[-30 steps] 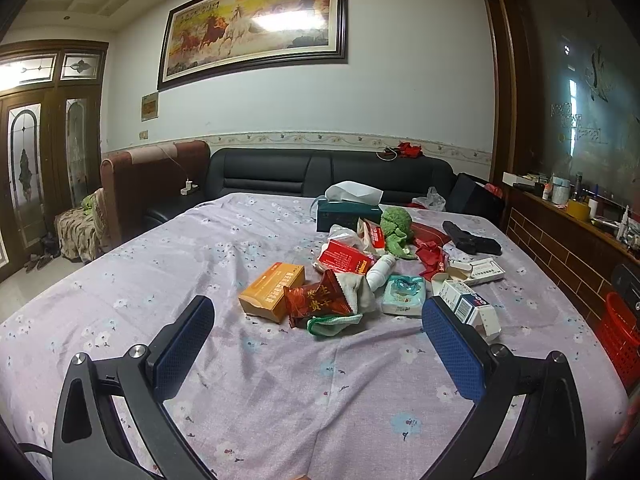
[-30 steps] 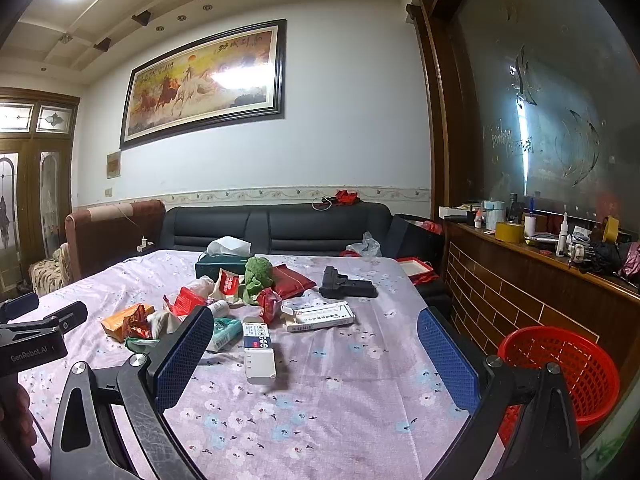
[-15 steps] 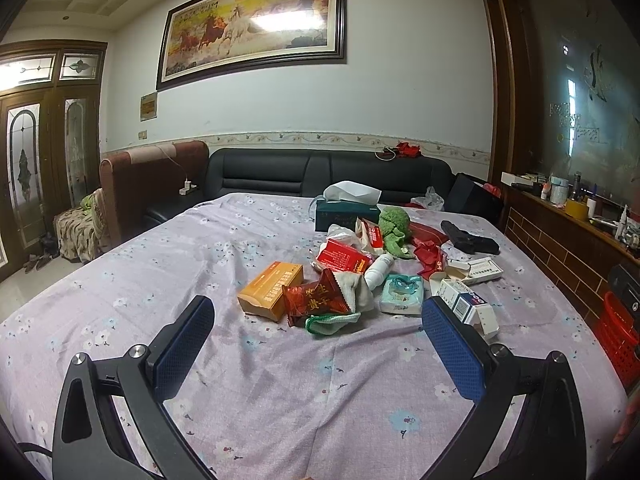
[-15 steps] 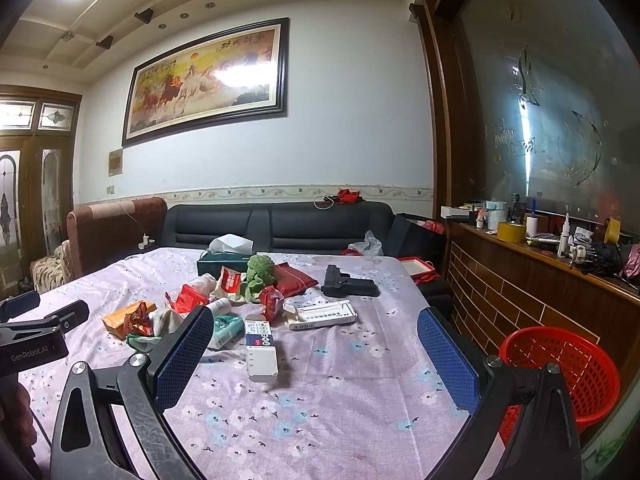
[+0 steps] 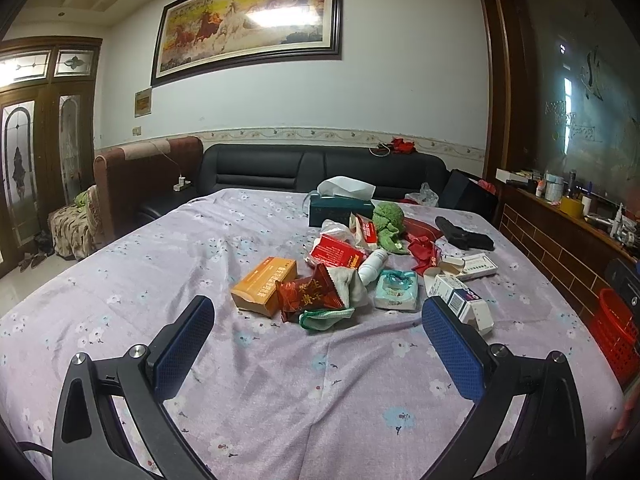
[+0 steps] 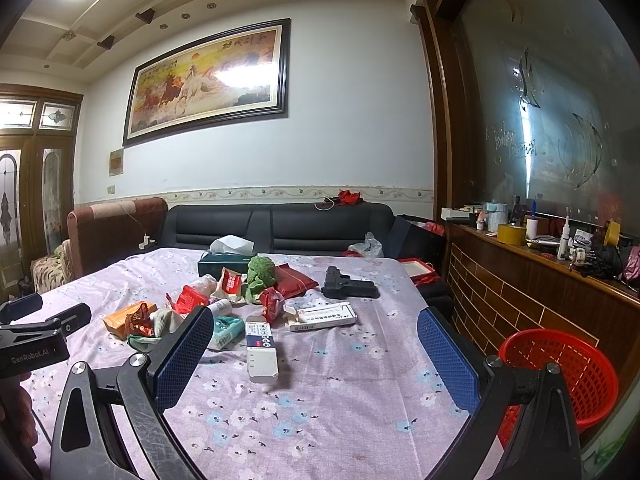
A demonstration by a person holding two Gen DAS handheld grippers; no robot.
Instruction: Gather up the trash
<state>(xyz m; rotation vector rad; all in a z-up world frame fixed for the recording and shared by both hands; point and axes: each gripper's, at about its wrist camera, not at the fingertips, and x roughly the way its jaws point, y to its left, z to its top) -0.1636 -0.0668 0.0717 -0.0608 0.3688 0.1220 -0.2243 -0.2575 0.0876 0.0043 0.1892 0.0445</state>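
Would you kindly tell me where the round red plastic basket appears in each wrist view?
Left wrist: red plastic basket at the far right edge, partly cut off.
Right wrist: basket lower right, beside the brick-patterned counter.
Shared landmark: the green tissue box.

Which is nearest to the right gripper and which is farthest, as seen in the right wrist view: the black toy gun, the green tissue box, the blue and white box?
From the right gripper:
1. Blue and white box, just ahead, left of centre.
2. Black toy gun, farther back, right of centre.
3. Green tissue box, farthest, by the sofa side.
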